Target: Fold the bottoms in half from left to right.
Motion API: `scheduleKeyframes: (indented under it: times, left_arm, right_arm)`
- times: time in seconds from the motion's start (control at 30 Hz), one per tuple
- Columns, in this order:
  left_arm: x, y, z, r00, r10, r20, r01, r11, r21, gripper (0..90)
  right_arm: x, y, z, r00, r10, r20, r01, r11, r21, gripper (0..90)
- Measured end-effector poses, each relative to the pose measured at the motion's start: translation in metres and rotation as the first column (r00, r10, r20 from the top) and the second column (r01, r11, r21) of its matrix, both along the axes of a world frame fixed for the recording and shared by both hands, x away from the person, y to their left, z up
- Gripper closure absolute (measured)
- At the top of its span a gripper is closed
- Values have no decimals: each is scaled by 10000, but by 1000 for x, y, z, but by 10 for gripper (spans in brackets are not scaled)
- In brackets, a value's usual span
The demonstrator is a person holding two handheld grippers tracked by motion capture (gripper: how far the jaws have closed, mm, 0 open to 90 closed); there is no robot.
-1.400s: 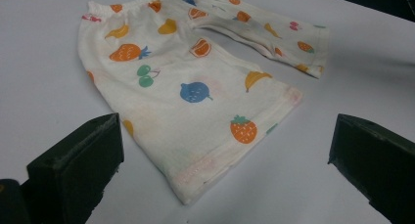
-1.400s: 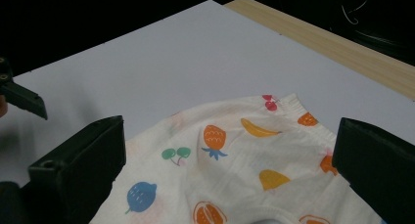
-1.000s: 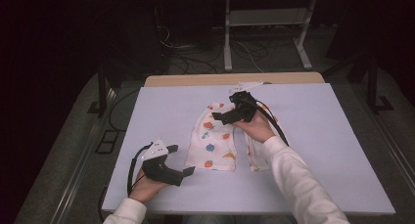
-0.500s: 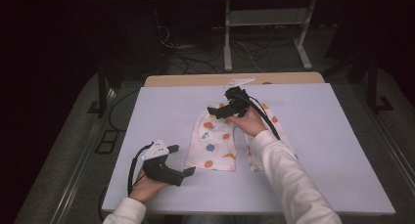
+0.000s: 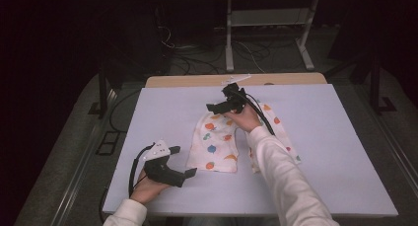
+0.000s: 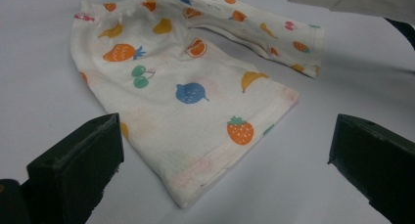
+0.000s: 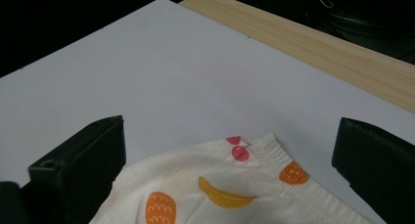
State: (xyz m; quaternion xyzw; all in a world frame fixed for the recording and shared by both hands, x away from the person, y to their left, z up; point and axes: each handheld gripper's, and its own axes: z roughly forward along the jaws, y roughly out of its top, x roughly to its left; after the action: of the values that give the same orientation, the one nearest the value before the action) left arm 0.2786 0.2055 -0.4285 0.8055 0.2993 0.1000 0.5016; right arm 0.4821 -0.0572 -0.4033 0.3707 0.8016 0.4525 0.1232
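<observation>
Forward went the right gripper, a little farther along the fruit-print shorts toward their waistband, jaws spread wide with the elastic edge just ahead between them. Left gripper rested on the desk, jaws open, shorts' hem just ahead.

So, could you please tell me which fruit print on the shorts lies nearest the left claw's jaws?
The red strawberry near the hem of the shorts; the blue fruit, banana and cherries all sit farther up the fabric.
</observation>
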Motion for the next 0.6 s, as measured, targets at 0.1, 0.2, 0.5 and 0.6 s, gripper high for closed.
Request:
scheduleKeyframes:
  times: [0.1, 0.2, 0.5, 0.6]
  left_arm:
    - [0, 0, 0, 10000, -20, 9, 20, 10000, -21, 0]
    - [0, 0, 0, 10000, -32, -4, 32, 10000, -16, 0]
    - [0, 0, 1, 10000, -44, -5, 43, 9999, -117, 0]
    - [0, 0, 1, 10000, -52, 7, 52, 9999, -127, 0]
  right_arm:
    - [4, 3, -3, 9999, -149, 28, 149, 9999, -44, 0]
    - [10, 6, -8, 9995, -287, -133, 287, 9996, -70, 0]
    - [20, 10, -15, 9979, -531, -381, 526, 9985, -147, 0]
    - [24, 12, -18, 9971, -646, -399, 638, 9977, -223, 0]
